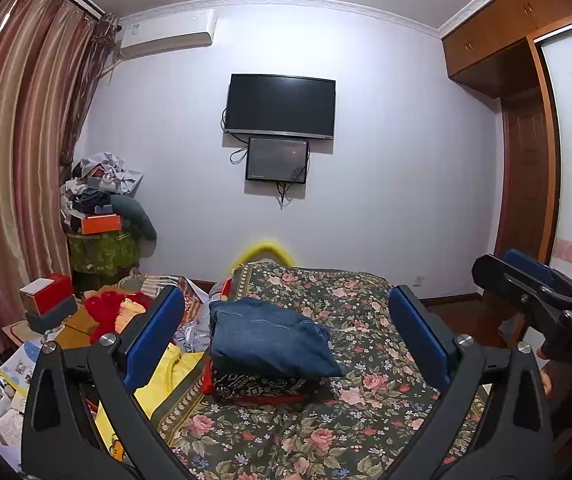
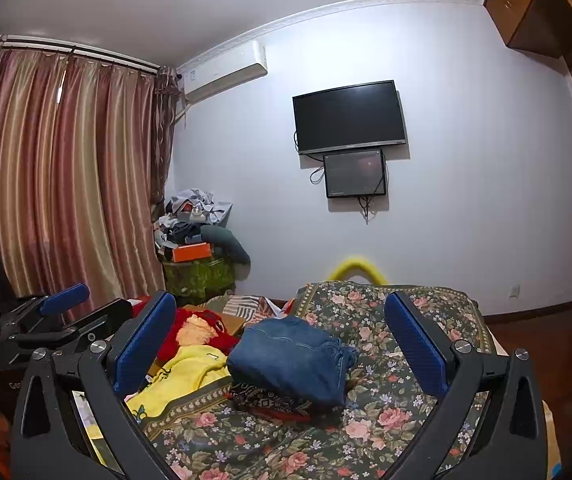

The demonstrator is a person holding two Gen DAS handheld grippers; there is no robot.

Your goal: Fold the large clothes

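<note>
Left wrist view: the left tongs (image 1: 286, 336) hang spread and empty above the bed (image 1: 366, 412), framing the folded jeans (image 1: 273, 340), which sit on a patterned folded garment (image 1: 257, 386), stacked, probably to keep finished pieces together. The right tongs (image 1: 526, 280) show at the edge.

Right wrist view: the right tongs (image 2: 281, 344) are likewise spread, holding nothing. The yellow garment (image 2: 185, 376) lies crumpled beside the stack, likely awaiting folding.
</note>
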